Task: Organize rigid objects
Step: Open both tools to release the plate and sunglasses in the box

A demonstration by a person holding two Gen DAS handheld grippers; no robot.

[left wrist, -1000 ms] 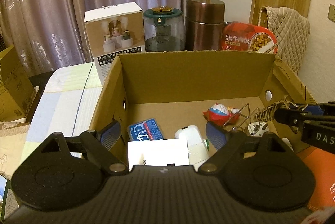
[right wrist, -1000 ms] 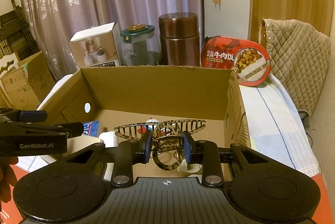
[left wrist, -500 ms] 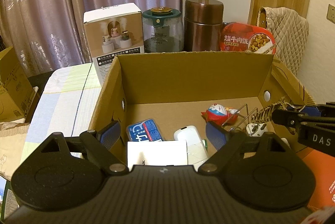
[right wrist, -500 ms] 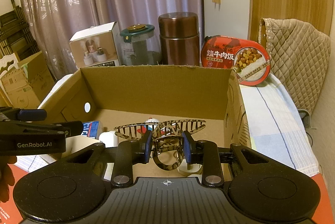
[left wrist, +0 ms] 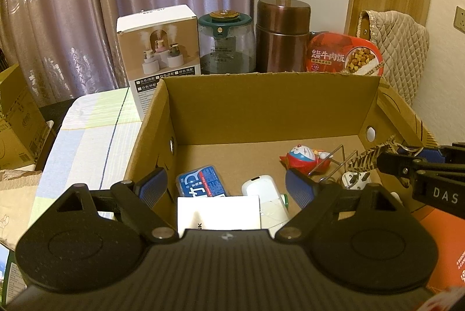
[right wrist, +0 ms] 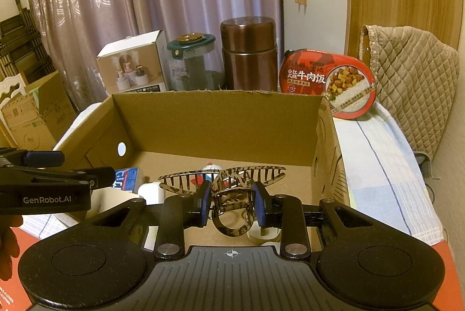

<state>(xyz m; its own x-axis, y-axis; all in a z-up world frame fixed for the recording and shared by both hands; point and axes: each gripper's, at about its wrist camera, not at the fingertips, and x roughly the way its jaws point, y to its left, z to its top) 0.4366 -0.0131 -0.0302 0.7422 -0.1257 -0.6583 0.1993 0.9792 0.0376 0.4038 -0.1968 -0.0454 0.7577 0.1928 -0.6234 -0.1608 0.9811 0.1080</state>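
- Your right tool (right wrist: pixel 231 205) is clamped on the tortoiseshell-patterned plastic hair claw clip (right wrist: pixel 225 180), blue pads squeezing its hinge levers so the toothed halves splay wide.
- You're holding that clip above the open brown cardboard box (right wrist: pixel 215 119), over its near right part, teeth pointing across the box. It's not resting on anything.
- Your left tool (left wrist: pixel 225 187) stands wide apart with nothing between its pads, parked over the near left edge of the box.
- My read: this is the drop-off step for the clip, carry done and release not yet made.
- Next move, as I judge it: lower the clip towards a bare patch of the box floor, then ease the pads apart. Expect the clip to snap shut as the levers are freed, so let go low to stop it hopping.
- Watch the landing spot: the bent silver wire rack (left wrist: pixel 338 162) and the small white plug (left wrist: pixel 356 180) sit right under that side.
- The left view gives you the box floor: a blue blister pack (left wrist: pixel 202 181), a white rounded plastic case (left wrist: pixel 263 189), a white card box (left wrist: pixel 218 212), a red and white cartoon figure toy (left wrist: pixel 302 157).
- The right view hides most of that behind the clip, but alone shows the grip itself and the striped cloth on the desk (right wrist: pixel 386 168) right of the box.
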